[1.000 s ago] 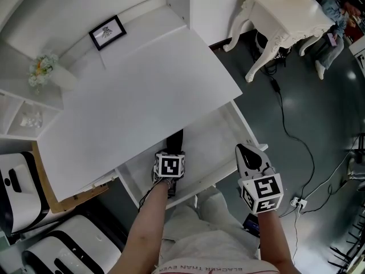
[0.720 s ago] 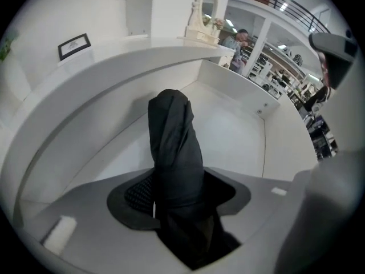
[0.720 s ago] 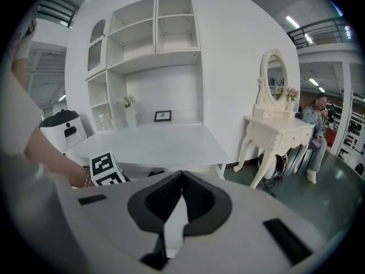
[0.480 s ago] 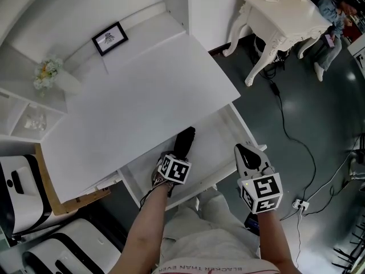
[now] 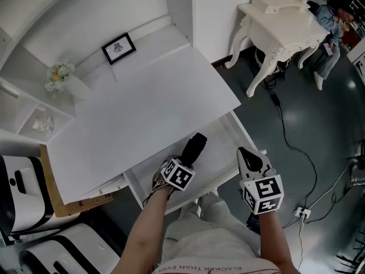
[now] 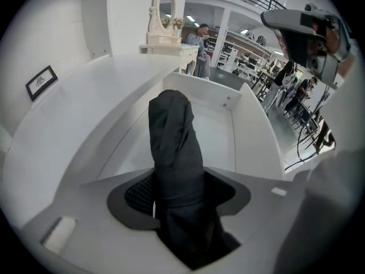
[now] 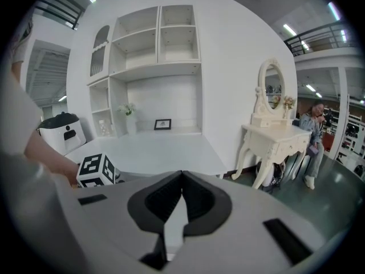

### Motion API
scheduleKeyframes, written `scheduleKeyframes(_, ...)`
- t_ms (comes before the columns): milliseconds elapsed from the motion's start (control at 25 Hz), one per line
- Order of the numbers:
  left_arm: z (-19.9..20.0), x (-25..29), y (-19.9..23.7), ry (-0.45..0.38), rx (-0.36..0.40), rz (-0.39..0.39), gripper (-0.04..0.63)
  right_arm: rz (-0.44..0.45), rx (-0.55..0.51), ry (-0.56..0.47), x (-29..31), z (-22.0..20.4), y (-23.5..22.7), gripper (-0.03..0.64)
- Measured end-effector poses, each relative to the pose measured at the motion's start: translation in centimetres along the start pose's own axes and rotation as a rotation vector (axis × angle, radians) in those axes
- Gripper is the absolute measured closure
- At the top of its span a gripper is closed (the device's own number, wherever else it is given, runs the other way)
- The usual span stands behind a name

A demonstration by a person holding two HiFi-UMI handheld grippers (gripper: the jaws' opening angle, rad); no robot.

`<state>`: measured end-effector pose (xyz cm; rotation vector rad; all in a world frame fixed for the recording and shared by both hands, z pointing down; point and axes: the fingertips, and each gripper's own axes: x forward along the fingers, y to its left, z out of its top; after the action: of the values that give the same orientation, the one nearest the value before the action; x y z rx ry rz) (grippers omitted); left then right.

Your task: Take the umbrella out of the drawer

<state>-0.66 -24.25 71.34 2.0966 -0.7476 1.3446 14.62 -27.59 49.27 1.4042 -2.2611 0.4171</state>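
Note:
A black folded umbrella [image 5: 194, 148] stands tilted up out of the open white drawer [image 5: 223, 142], its far end raised above the drawer floor. My left gripper [image 5: 185, 163] is shut on the umbrella's lower part. In the left gripper view the umbrella [image 6: 173, 147] fills the gap between the dark pads [image 6: 140, 194] of the left gripper [image 6: 179, 198], with the drawer's wall [image 6: 254, 124] behind it. My right gripper [image 5: 247, 153] hovers at the drawer's right front corner. In its own view the right gripper [image 7: 181, 182] is shut with nothing between its jaws.
The white desk top [image 5: 142, 113] carries a framed picture [image 5: 118, 48] and a small flower vase [image 5: 60, 76] at the back. A white dressing table [image 5: 282, 30] stands on the dark floor to the right, with a cable [image 5: 291, 147] trailing from it. A white appliance [image 5: 17, 181] sits at left.
My left gripper has lifted and rolled with the umbrella, whose far end has swung up and to the right out of the drawer. The right gripper has hardly shifted.

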Motion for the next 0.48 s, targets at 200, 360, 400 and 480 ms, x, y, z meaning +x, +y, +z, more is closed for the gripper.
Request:
scheduleKeyframes(200, 0.8, -1.7, -0.8, -0.036, 0.034, -0.028, 0.351, -0.009, -0.01, -0.031, -0.5, 1.4, 0.2, 0.609)
scheduleKeyframes(360, 1.9, -3.5, -0.9, -0.077, 0.076, -0.01, 0.351, -0.018, -0.015, -0.058, -0.9, 2.2, 0.1, 0.609)
scheduleKeyframes(400, 2.2, -4.0, -1.1, -0.088, 0.08, -0.009, 0.351, -0.02, -0.015, -0.065, -1.0, 2.5, 0.1, 0.609)
scheduleKeyframes(480, 2.7, -5.0, -1.1, -0.11, 0.086, -0.001, 0.351, -0.024, -0.017, -0.081, -1.3, 3.1, 0.0, 0.609)
